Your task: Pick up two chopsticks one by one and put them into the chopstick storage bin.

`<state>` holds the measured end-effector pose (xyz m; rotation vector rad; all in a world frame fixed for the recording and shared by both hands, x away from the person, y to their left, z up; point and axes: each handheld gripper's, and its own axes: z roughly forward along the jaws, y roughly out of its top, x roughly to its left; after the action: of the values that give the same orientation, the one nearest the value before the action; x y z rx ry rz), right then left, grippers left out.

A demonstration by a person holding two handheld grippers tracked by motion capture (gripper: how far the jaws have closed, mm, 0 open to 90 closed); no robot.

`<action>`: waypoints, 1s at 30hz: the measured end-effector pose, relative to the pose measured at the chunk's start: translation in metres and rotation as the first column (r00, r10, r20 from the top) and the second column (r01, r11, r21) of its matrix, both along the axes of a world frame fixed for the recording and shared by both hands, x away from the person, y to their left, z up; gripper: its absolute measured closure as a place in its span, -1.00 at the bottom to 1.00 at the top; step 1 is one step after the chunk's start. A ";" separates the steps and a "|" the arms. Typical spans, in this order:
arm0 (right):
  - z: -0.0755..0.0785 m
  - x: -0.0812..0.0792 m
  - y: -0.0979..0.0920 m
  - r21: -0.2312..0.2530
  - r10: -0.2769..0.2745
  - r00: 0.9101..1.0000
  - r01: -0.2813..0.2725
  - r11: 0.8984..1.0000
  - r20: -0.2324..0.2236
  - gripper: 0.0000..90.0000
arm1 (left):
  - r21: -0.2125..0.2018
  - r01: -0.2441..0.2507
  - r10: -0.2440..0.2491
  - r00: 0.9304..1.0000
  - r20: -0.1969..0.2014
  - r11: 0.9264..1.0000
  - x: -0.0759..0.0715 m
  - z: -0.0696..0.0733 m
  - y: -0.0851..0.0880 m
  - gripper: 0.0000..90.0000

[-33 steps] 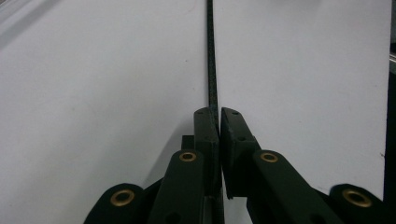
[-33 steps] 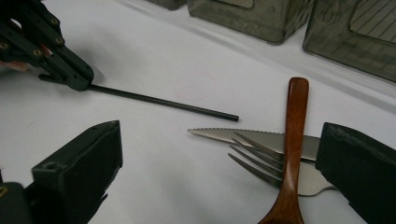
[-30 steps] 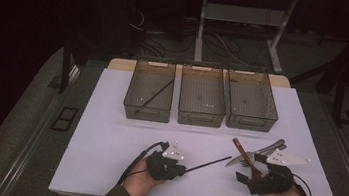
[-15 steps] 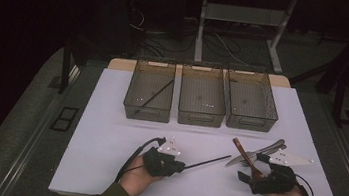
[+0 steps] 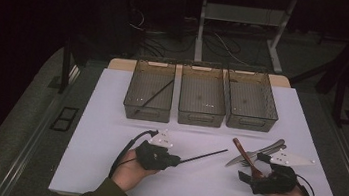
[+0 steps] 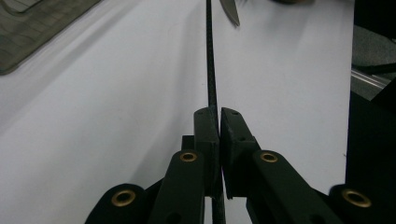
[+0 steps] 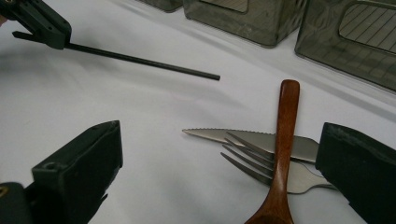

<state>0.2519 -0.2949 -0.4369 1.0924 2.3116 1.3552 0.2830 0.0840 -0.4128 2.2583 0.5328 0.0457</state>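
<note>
My left gripper is shut on a thin black chopstick, which sticks out to the right, lifted a little off the white table. A second black chopstick leans inside the left bin. My right gripper stands open at the front right. Between its jaws lie a wooden spoon, a fork and a serrated knife; the spoon crosses over both.
The middle bin and the right bin stand in a row with the left one at the back of the table. A grey floor and dark table legs surround the table.
My left gripper has risen slightly and moved a little toward the bins with the chopstick held. The right gripper and the cutlery have stayed where they were.
</note>
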 end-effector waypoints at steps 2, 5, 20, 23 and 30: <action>0.000 0.000 0.000 -0.001 0.002 1.000 -0.002 1.000 0.001 -0.98 | -0.004 -0.003 0.003 1.000 0.000 1.000 0.001 0.002 0.002 0.91; 0.000 0.000 0.000 -0.001 0.001 1.000 -0.001 1.000 0.003 -0.98 | -0.010 -0.012 0.012 1.000 0.004 1.000 0.002 0.005 0.005 0.90; 0.001 -0.001 -0.001 0.000 -0.003 1.000 0.003 1.000 0.005 -0.98 | -0.022 -0.076 0.077 0.996 0.037 0.997 0.012 0.021 0.029 0.90; 0.001 -0.001 -0.001 -0.001 -0.003 1.000 0.003 1.000 0.005 -0.98 | -0.027 -0.096 0.097 0.994 0.042 0.995 0.015 0.024 0.036 0.90; 0.001 -0.001 -0.001 -0.002 -0.004 1.000 0.004 1.000 0.006 -0.98 | -0.047 -0.152 0.154 0.987 0.051 0.987 0.023 0.029 0.055 0.90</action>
<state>0.2512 -0.2960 -0.4358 1.0906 2.3050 1.3519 0.3062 0.1387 -0.3836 2.1642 0.6714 0.1710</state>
